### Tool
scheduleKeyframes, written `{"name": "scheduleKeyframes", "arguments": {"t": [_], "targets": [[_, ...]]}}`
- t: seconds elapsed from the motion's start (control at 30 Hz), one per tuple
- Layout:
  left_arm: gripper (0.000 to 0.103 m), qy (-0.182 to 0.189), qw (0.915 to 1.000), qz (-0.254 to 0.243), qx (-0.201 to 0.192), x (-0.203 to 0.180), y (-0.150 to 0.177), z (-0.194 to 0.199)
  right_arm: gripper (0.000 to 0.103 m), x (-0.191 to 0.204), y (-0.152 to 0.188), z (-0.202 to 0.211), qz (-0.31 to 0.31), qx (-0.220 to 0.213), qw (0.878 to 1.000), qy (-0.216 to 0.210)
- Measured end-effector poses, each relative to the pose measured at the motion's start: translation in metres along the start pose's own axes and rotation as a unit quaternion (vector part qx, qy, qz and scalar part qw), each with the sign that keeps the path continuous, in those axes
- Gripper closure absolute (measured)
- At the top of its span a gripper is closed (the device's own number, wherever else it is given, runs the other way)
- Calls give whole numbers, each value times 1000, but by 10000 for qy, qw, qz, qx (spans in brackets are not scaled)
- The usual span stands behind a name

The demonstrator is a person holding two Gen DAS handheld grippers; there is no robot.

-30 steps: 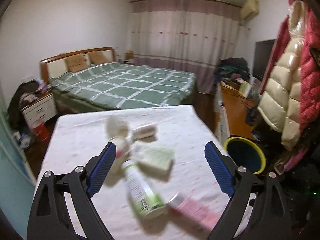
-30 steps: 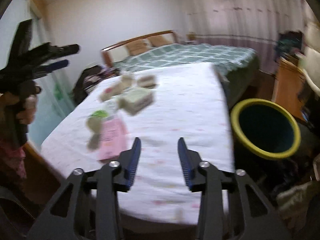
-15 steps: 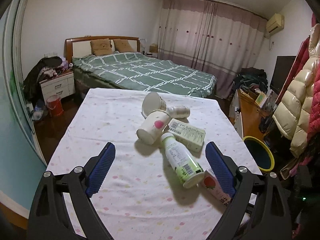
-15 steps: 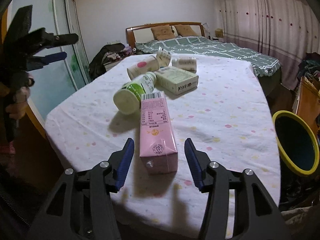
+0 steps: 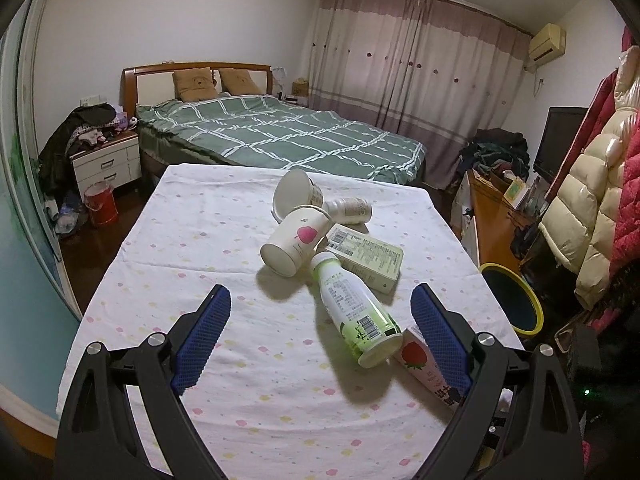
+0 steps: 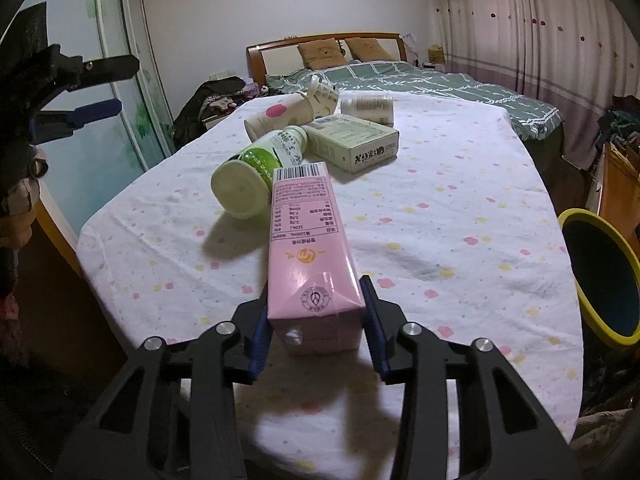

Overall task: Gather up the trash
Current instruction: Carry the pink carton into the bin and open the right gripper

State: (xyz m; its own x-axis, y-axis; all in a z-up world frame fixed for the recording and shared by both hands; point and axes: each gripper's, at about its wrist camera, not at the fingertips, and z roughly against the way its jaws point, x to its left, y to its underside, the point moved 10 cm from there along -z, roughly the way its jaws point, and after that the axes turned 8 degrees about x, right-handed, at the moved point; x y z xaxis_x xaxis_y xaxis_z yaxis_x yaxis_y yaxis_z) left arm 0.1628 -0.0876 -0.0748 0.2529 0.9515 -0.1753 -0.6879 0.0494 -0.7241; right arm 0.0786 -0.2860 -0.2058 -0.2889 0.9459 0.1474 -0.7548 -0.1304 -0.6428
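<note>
Trash lies in a loose cluster on a table covered with a white, dot-patterned cloth. Pink carton, lying flat near the table's front edge, sits between the blue pads of the right gripper; both pads press its sides near the sealed end. Green-and-white bottle lies on its side just beside the carton, touching a pale green box. Two paper cups, one with a pink mark and one tipped behind it, and a small jar lie behind these. Left gripper hangs above the cloth, jaws wide apart and holding nothing. Yellow-rimmed bin stands on the floor beside the table's right edge.
</note>
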Motion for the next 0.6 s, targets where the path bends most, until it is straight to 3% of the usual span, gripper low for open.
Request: {"name": "scheduleKeyframes", "arguments": {"t": [0.33,0.6], "targets": [[13,1,10000,-6,74,-2,5,-7,65,-8,-4,23,-220,-312,9992,-92],[13,27,9999,-65,146,-8,9,-14,65,-61,-8,52,-722,-641,9945,416]]}}
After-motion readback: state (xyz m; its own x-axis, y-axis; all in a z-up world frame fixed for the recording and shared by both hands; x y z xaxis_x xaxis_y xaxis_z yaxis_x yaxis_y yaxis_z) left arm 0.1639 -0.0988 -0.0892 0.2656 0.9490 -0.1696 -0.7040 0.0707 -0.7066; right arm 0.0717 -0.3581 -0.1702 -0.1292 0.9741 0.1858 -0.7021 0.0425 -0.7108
